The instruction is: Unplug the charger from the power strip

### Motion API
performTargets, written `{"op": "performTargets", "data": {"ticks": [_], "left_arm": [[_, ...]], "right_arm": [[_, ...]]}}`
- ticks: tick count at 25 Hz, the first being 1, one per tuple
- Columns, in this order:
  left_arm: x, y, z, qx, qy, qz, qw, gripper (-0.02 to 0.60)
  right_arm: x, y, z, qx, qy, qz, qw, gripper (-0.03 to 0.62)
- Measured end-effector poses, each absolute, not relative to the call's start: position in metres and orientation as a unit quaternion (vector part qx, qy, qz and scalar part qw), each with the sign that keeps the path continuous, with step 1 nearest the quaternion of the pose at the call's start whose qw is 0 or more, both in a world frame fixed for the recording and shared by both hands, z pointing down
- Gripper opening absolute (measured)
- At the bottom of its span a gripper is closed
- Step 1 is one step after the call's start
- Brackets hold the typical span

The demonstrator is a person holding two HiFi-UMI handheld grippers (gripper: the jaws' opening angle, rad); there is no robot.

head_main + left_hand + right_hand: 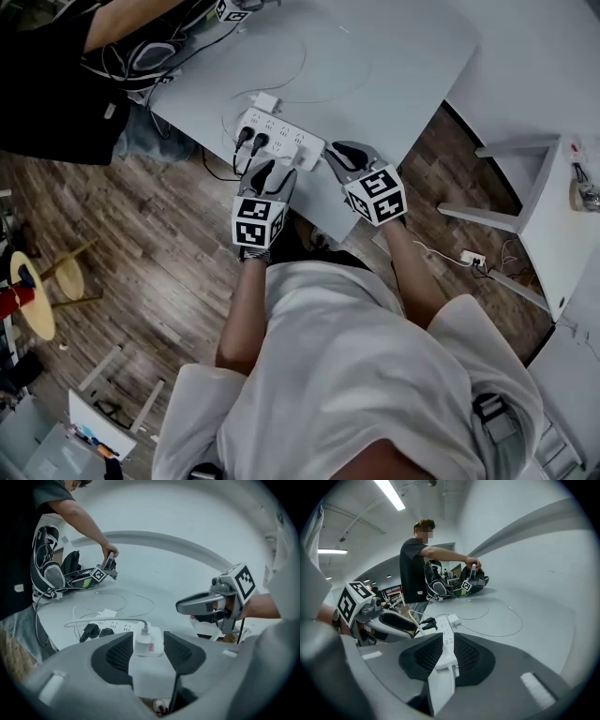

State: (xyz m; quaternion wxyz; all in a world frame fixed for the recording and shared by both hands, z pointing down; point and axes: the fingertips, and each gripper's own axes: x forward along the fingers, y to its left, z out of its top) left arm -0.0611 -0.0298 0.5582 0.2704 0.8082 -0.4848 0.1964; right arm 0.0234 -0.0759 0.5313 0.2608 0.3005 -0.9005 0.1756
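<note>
**1. Left gripper** [272, 172]. My fingers [115, 654] are spread and pinch nothing. The charger [149, 644] stands in the gap at 12 o'clock, and neither pad touches it.

**2. Right gripper** [446, 645], at 3 o'clock of the left one. My fingers are spread on either side of the near end of the power strip [286, 134]. I see no squeeze on it.

**3. Charger.** White block, seated upright in the strip toward its 3 o'clock end. Its cable runs off toward 9 o'clock. It is still plugged in.

**4. Power strip.** White, lying flat on the tabletop [394, 56] near the front edge. Two black plugs [91, 631] sit at 10 o'clock of the charger.

**5. Small white adapter** [265, 101], just beyond the strip at 11 o'clock. A thin cable loops away from it across the tabletop.

**6. Progress, as I judge it.** Both grippers are lined up, one on the strip and one on the charger. Still to do: steady the strip, close on the charger and draw it out of its socket.
</note>
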Motion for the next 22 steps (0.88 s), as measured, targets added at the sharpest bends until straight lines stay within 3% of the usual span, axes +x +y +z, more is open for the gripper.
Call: {"op": "performTargets", "data": {"ticks": [14, 22], "left_arm": [[-0.051, -0.067, 0.598, 0.799, -0.474, 0.230, 0.290, 0.215], [-0.050, -0.075, 0.608, 0.795, -0.482, 0.236, 0.282, 0.212]], "right_arm": [[0.007, -0.102, 0.621, 0.280, -0.864, 0.243, 0.341, 0.072], [0.008, -0.105, 0.637, 0.293, -0.858, 0.210, 0.366, 0.048]]}}
